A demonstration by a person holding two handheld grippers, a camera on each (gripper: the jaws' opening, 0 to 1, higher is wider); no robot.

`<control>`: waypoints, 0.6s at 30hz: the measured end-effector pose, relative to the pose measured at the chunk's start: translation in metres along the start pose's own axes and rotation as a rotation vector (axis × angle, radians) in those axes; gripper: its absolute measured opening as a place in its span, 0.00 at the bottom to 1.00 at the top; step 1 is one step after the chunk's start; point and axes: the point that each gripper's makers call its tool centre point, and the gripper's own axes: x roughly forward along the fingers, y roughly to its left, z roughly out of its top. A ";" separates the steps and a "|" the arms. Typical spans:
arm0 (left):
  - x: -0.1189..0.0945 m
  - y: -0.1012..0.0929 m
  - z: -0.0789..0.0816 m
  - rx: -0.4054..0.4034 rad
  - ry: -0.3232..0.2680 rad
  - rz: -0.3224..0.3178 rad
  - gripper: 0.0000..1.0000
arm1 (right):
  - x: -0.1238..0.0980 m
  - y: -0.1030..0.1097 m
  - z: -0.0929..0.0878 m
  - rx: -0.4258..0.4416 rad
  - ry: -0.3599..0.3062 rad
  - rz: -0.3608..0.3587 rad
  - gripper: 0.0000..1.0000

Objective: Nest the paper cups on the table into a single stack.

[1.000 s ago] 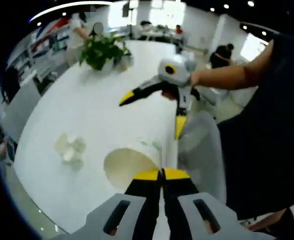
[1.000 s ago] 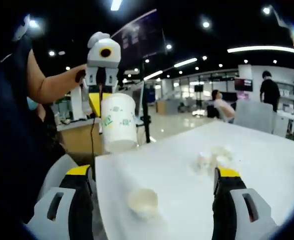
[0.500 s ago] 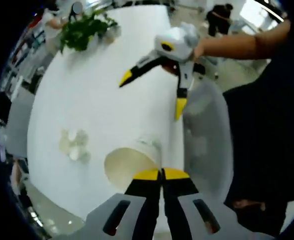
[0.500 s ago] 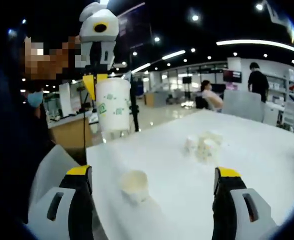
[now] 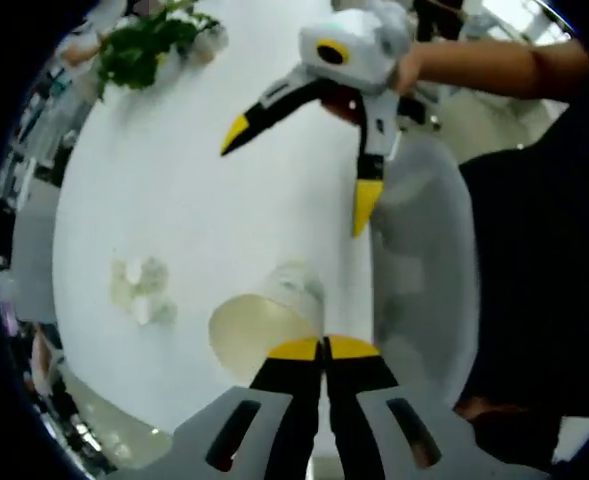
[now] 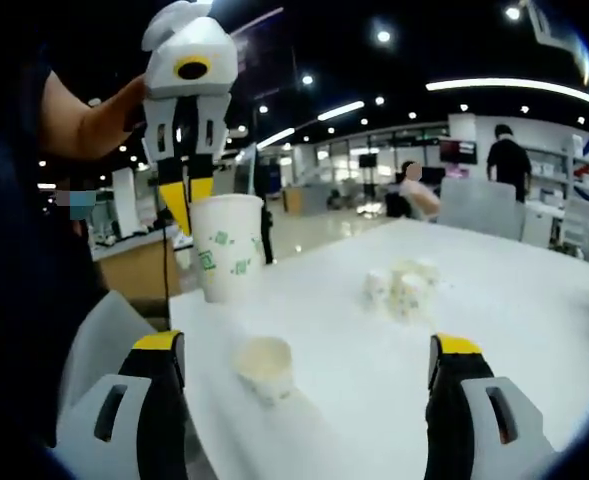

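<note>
Between the left tool's (image 5: 324,347) closed tips, a paper cup's (image 5: 259,325) rim.

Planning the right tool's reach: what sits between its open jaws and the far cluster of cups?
In the right gripper view, one small cup stands nearer the left jaw; otherwise bare table up to the cluster.

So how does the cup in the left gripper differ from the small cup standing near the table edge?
The held cup is taller and carries green print; the small cup is shorter and plain. The held cup is pinched at its rim by the left gripper; the small cup stands free on the table, untouched. Both are pale paper cups, upright.
</note>
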 end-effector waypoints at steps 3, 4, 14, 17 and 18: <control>0.007 -0.001 -0.002 0.002 0.014 0.002 0.00 | 0.000 0.001 0.000 0.003 -0.003 0.000 1.00; 0.011 0.000 -0.003 0.002 0.022 0.007 0.00 | 0.000 0.001 0.000 0.003 -0.003 0.000 1.00; 0.043 0.009 -0.005 -0.050 0.027 0.012 0.00 | -0.004 -0.001 0.003 0.009 -0.009 -0.007 1.00; 0.046 0.009 -0.005 -0.063 0.030 0.007 0.00 | -0.005 -0.002 0.003 0.010 -0.010 -0.009 1.00; 0.047 0.009 -0.004 -0.063 0.031 0.006 0.00 | -0.005 -0.002 0.002 0.011 -0.009 -0.009 1.00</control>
